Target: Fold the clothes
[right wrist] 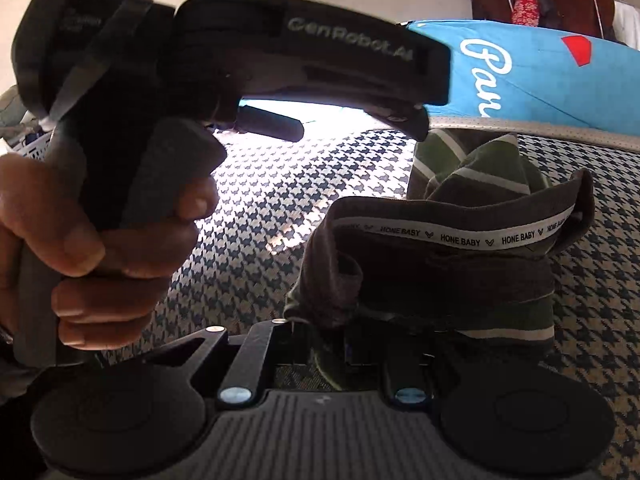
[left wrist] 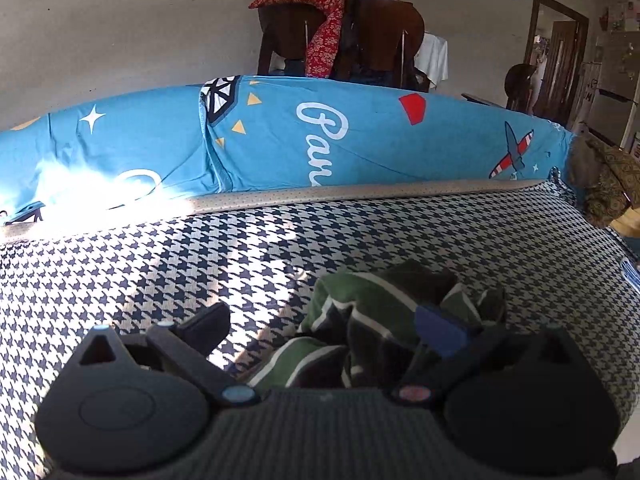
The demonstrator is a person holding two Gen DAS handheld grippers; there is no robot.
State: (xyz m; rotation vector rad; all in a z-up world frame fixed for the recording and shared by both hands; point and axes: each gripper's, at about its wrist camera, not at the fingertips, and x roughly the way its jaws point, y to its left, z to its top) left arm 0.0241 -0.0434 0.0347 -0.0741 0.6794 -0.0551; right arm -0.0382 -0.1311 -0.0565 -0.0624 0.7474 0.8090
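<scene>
While we look along the left gripper (left wrist: pixel 320 328), its 2 fingers stand wide apart over a houndstooth-covered seat (left wrist: pixel 200 264), and the green striped garment (left wrist: pixel 360 320) lies crumpled between them, toward 3 o'clock of the gap. One blue-padded fingertip (left wrist: pixel 438 330) rests against the bunched cloth at about 2 o'clock; the other finger (left wrist: pixel 208 326), at 10 o'clock, is clear of it, over bare fabric. Behind the seat, at 12 o'clock, runs a blue printed cover (left wrist: pixel 280 132) with white script, a red patch and a small aeroplane. Beyond it stand dark wooden chairs (left wrist: pixel 380 36) draped with a red floral cloth (left wrist: pixel 326 28). A patch of sunlight falls across the seat at 9 o'clock.

From the right wrist view, we see the right gripper (right wrist: pixel 348 360) low at 6 o'clock with the garment (right wrist: pixel 460 264) bunched over its fingers. The brown collar band, with a white tape reading "HONE BABY", faces the camera. The cloth hides the fingertips, so we cannot tell whether they are closed on it. At 9 o'clock a hand (right wrist: pixel 100 260) grips the handle of the left gripper's body (right wrist: pixel 240 64), which fills the upper part of the view from 9 to 1 o'clock, above the seat (right wrist: pixel 260 220).
</scene>
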